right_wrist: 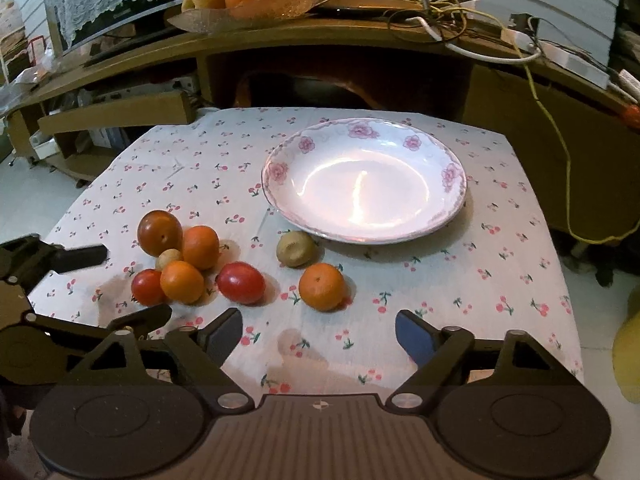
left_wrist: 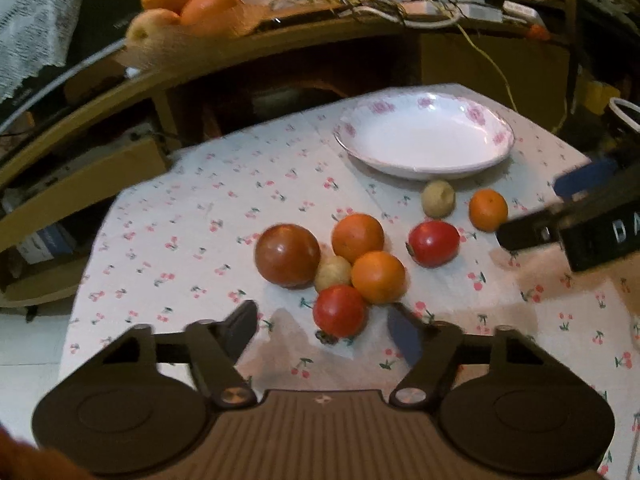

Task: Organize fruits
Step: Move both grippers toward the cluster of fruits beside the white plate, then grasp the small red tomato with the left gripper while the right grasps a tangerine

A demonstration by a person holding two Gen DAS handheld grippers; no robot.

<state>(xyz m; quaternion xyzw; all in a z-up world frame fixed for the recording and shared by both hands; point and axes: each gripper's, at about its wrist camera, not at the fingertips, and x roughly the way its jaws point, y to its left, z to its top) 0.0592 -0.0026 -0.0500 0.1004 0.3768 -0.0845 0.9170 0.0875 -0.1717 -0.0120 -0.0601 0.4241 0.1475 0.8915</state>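
Approach step: both claws descend on loose fruit, plate not yet loaded.

Left claw [left_wrist: 322, 326] stands partly open and empty, its fingers on either side of the near red fruit [left_wrist: 340, 311] at the front of a touching cluster of oranges, a dark red fruit and a small pale one; no pad presses on it yet. Right claw [right_wrist: 320, 330] stands wide open and empty, lined up with the lone orange [right_wrist: 322, 286] just ahead of it. Flowered plate [right_wrist: 456, 204] sits empty at the far side of the tabletop [right_wrist: 500, 280], a small greenish fruit [right_wrist: 295, 248] just beside its near rim. Judged next move: advance each claw until its fruit lies between the pads, close gently to avoid bruising or rolling neighbours, then lift and carry to the plate.
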